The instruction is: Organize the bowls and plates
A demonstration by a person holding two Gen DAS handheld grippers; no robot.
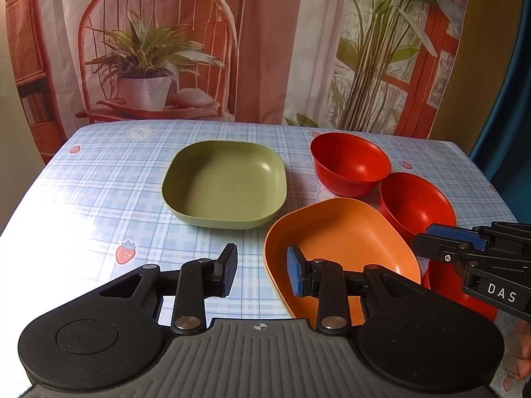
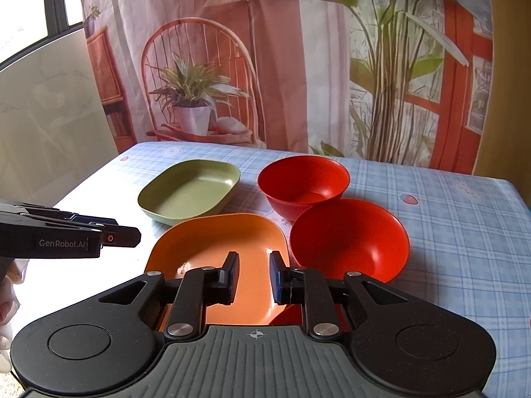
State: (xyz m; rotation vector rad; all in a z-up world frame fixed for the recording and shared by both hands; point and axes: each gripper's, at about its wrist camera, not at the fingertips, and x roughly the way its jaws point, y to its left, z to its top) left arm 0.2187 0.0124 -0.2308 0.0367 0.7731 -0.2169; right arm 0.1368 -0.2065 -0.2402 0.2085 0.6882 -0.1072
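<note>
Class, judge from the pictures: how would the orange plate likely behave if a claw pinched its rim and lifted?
The orange plate looks like rigid moulded plastic, so probably stiff and light. Its glossy surface may slip between pads. Its wide flat base suggests it would slide, not roll, if pushed.

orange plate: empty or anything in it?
Empty. Both wrist views show the orange plate's bare inside, nothing resting in it; the right gripper hides part of its near side.

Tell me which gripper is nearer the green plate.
Left. The left gripper sits open in front of the green plate; the right gripper hovers over the orange plate, farther off.
</note>
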